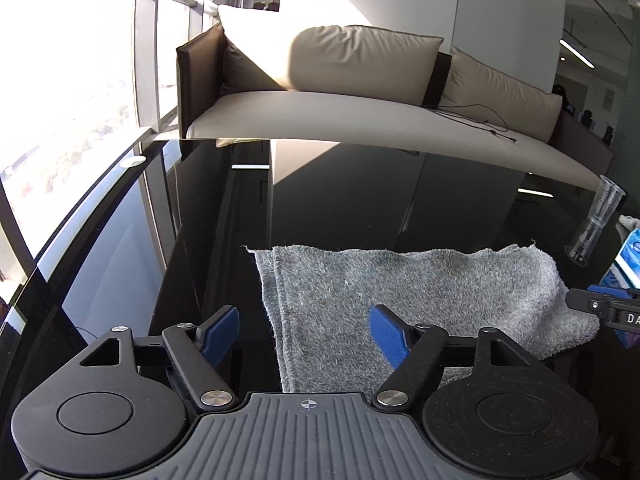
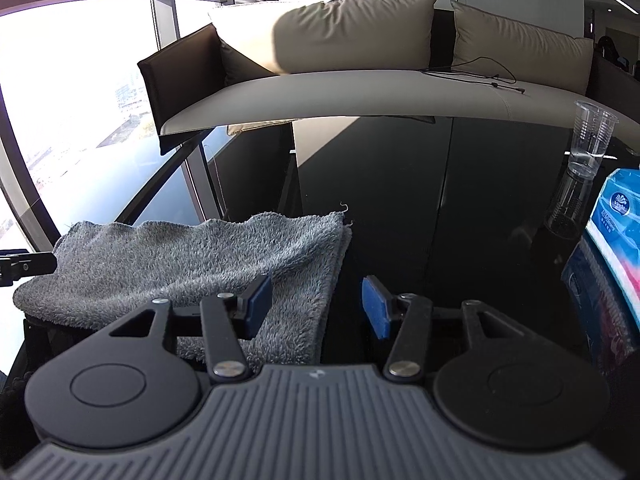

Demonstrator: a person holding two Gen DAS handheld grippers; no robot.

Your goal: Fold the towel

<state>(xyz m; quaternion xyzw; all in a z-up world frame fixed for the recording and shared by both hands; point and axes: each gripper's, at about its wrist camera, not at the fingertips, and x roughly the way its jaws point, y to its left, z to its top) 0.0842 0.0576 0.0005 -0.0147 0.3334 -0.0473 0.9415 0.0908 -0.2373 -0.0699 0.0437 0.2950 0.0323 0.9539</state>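
Left hand-held gripper [image 1: 304, 336] gapes — straddling folded towel's [image 1: 400, 292] edge.

A clear plastic cup [image 2: 592, 138] stands at two o'clock on the glossy black table [image 2: 440, 200]; a blue tissue pack [image 2: 618, 224] sits just beside it at three. Beyond, a beige sofa [image 2: 360, 80] carries a thin black cable [image 2: 480, 72].

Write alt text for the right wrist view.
The open right gripper straddles the right edge of a folded grey towel on a glossy black table. A clear plastic cup and blue tissue pack stand right; a beige sofa lies beyond.
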